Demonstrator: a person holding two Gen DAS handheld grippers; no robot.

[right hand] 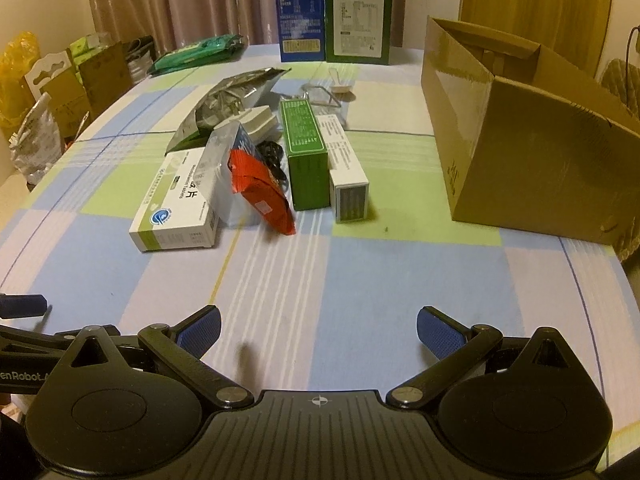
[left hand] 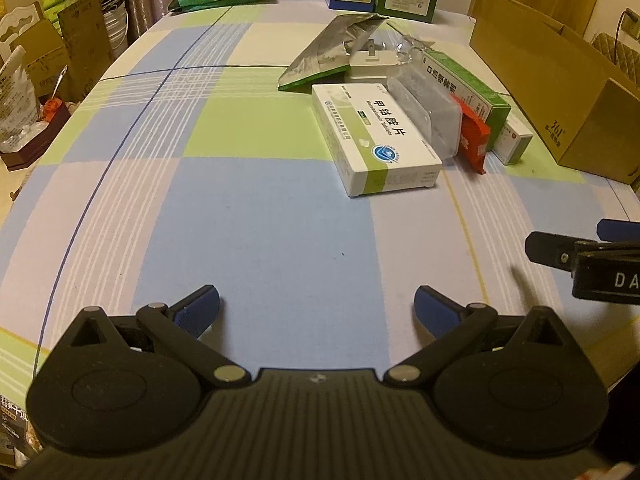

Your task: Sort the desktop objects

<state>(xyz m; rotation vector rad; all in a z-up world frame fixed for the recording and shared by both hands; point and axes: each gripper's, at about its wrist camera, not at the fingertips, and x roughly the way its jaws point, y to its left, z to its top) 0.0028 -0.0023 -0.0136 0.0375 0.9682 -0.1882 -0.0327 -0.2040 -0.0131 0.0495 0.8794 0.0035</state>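
Both empty, jaws spread wide: left gripper and right gripper low over bare counter, short of the clutter. White pill box nearest, red packet beside it. Cardboard box open at right, likely for sorting into.

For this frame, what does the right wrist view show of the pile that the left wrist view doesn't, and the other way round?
Only the right wrist view: a black cable coiled behind the red packet, and the cardboard box's open top. Only the left wrist view: a dark tray of clutter beside the table. Both: the white medicine box, the long green box, the silver pouch, and both grippers open, the left and the right.
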